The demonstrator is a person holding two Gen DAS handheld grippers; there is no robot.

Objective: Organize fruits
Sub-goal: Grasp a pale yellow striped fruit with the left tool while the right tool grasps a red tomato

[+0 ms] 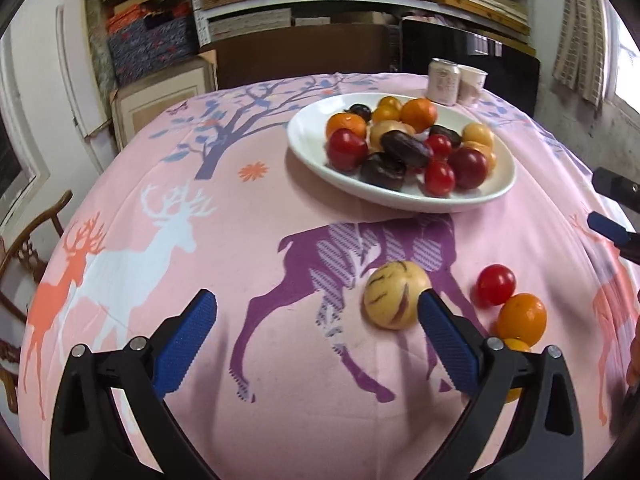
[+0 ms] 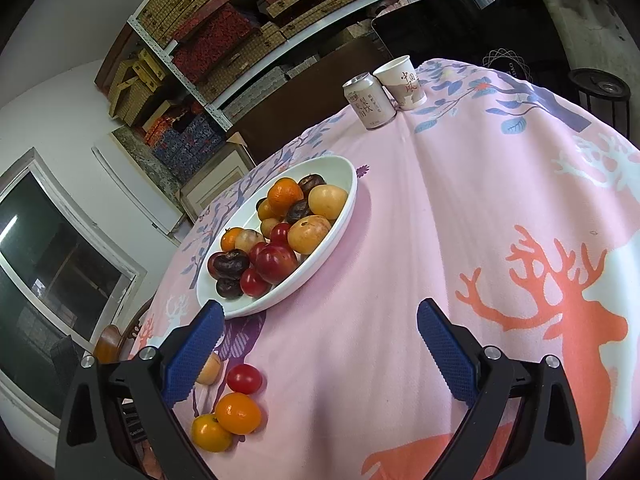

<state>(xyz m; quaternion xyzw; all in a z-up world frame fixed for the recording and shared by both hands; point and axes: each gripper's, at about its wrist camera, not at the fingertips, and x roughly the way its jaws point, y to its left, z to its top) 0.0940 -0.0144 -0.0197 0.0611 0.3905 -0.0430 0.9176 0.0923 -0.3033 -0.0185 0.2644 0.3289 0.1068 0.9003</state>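
Note:
A white oval plate holds several red, orange, yellow and dark fruits. On the cloth lie a yellow striped melon-like fruit, a red tomato, an orange fruit and a smaller orange one. My left gripper is open and empty; its right finger is just beside the striped fruit. My right gripper is open and empty above the cloth; the loose fruits lie below its left finger. It also shows at the left wrist view's right edge.
A drink can and a paper cup stand at the table's far edge. The table has a pink deer-print cloth. A wooden chair stands left; shelves with boxes are behind.

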